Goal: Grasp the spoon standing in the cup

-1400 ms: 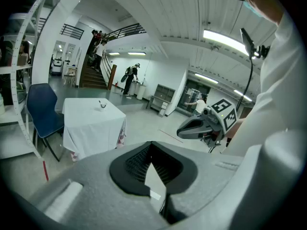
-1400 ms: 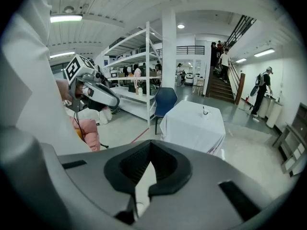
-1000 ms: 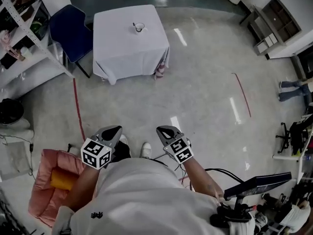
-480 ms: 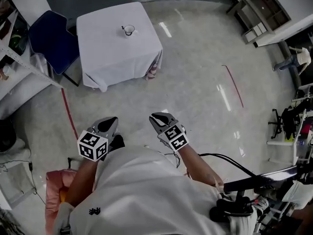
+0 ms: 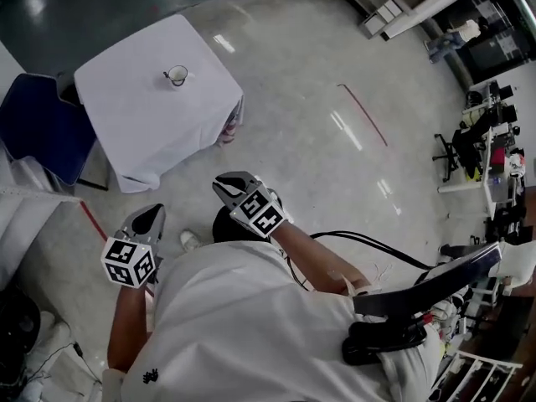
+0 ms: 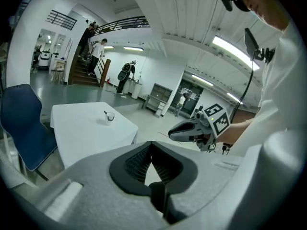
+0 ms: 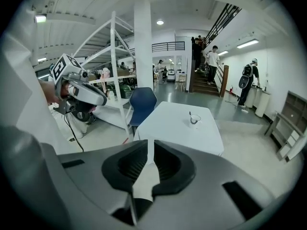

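A small cup [image 5: 175,75] with a spoon standing in it sits on a white-clothed table [image 5: 142,124] far ahead at the upper left of the head view. The left gripper view shows the cup [image 6: 110,117] and the right gripper view shows it [image 7: 194,120] with the spoon [image 7: 190,114] upright. Both grippers hang at waist height over the floor, well short of the table. My left gripper [image 5: 155,213] is shut and empty, its tips touching [image 6: 151,144]. My right gripper [image 5: 220,182] stands slightly open with a narrow slit [image 7: 150,145] and nothing in it.
A blue chair [image 5: 33,128] stands against the table's left side. Metal shelving [image 7: 112,66] lies to the left, and a staircase with people [image 7: 206,61] is behind the table. A red floor line [image 5: 360,114], a black cable [image 5: 368,243] and desks [image 5: 481,141] are to the right.
The head view has swung, so the table and cup moved from top centre to the upper left. The left gripper sits lower and further left, the right gripper higher.
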Tool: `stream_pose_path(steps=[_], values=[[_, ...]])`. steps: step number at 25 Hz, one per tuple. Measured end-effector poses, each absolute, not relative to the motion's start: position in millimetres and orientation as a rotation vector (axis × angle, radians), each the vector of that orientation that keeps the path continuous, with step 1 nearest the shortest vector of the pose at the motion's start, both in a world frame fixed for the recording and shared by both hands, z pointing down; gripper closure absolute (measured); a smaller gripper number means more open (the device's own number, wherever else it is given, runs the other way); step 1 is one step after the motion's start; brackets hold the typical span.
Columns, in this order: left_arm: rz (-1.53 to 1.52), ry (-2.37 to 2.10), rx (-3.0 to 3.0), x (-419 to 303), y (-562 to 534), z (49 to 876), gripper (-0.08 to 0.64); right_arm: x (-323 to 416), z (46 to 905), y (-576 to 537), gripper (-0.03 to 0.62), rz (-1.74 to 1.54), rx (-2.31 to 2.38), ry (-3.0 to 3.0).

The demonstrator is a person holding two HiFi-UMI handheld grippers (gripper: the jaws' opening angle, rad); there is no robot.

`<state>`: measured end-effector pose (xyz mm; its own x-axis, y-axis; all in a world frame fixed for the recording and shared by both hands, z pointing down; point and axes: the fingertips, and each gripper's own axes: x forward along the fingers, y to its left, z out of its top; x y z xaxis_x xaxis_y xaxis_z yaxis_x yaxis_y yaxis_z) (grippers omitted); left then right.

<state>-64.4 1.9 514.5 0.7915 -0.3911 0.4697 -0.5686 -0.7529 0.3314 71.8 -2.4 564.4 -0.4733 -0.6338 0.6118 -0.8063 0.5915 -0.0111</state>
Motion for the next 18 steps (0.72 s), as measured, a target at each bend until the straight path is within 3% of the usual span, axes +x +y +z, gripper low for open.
stream_pose_path(steps=[7, 18], values=[[0.471, -0.836, 2.455, -40, -71, 498, 0.549, 112, 556, -110, 0.540, 0.390, 1.086, -2.273], [0.436, -1.156, 2.289, -74, -238, 494, 0.548, 99, 616, -376, 0.454, 0.122, 0.960, -2.224]])
